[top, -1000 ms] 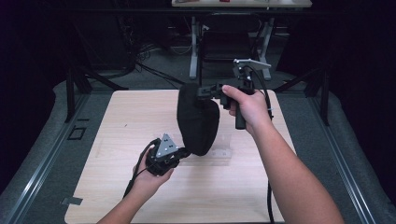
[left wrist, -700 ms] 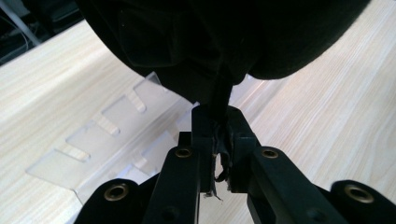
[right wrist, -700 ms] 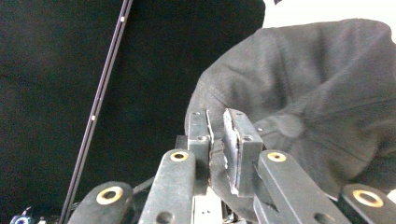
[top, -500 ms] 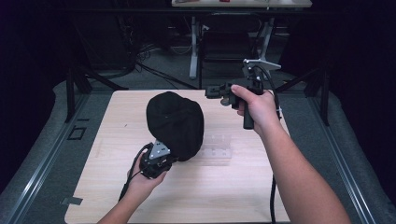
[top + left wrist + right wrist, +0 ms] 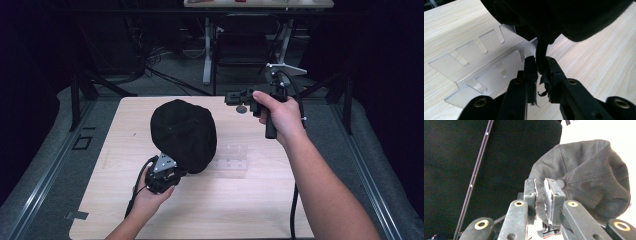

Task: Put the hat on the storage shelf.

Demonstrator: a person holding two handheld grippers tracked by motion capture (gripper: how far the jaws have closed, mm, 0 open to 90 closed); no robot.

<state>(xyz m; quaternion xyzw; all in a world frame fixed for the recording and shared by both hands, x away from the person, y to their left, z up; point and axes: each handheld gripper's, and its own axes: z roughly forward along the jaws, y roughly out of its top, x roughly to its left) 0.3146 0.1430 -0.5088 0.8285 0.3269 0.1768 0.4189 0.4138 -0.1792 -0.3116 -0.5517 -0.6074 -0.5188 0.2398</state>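
L gripper [image 5: 540, 72], jaws just easing apart w/ black cap [image 5: 184, 135] edge between pads, cap just ahead over clear rack [image 5: 481, 65] on bench [image 5: 250, 200]; R gripper [image 5: 543, 192] nearly together, empty, cap ahead.

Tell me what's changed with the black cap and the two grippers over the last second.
The black cap, held up on edge between both grippers a second ago, has come down to rest dome-up over the clear plastic stand. The right gripper let go and drew back above the table, empty. The left gripper sank with the cap; its jaws have just been opening, the cap's edge still between them. The stand stayed put.
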